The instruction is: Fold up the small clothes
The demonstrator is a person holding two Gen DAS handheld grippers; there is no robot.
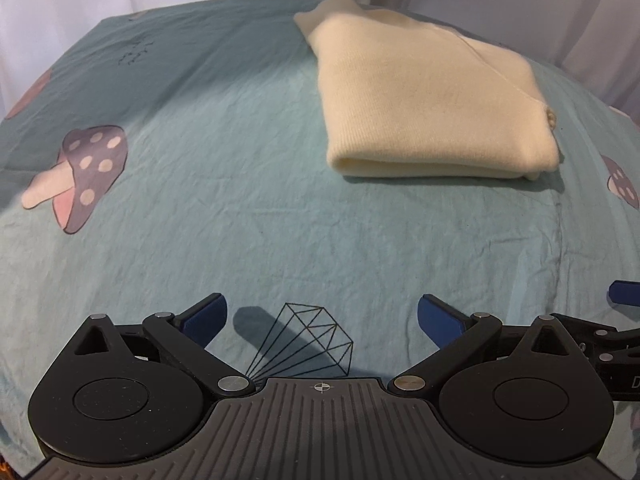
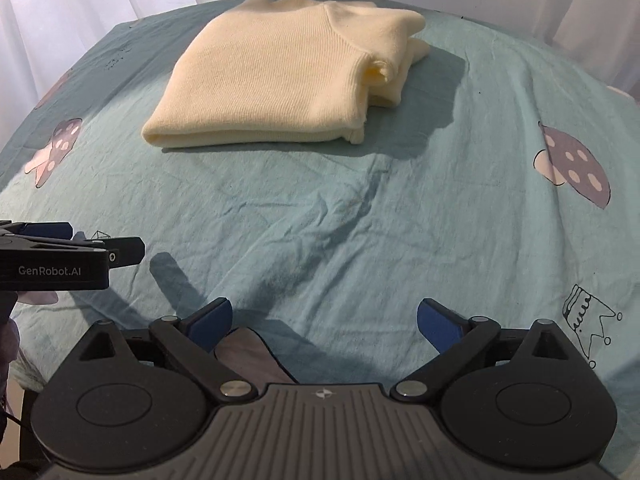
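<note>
The cream knit sweater (image 2: 276, 76) is lying folded into a compact stack toward the far side of the table, its doubled edge facing the grippers and its collar end turned right, apparently set there as finished work. The left gripper (image 1: 320, 320) and right gripper (image 2: 324, 320) are both hovering well short of it with jaws spread wide and nothing between them, which suggests release rather than approach. The teal mushroom-print sheet (image 2: 360, 220) is lying creased beneath. White curtains (image 2: 80, 0) are hanging behind. Nothing is obstructing the cloth between the tools and the garment.
</note>
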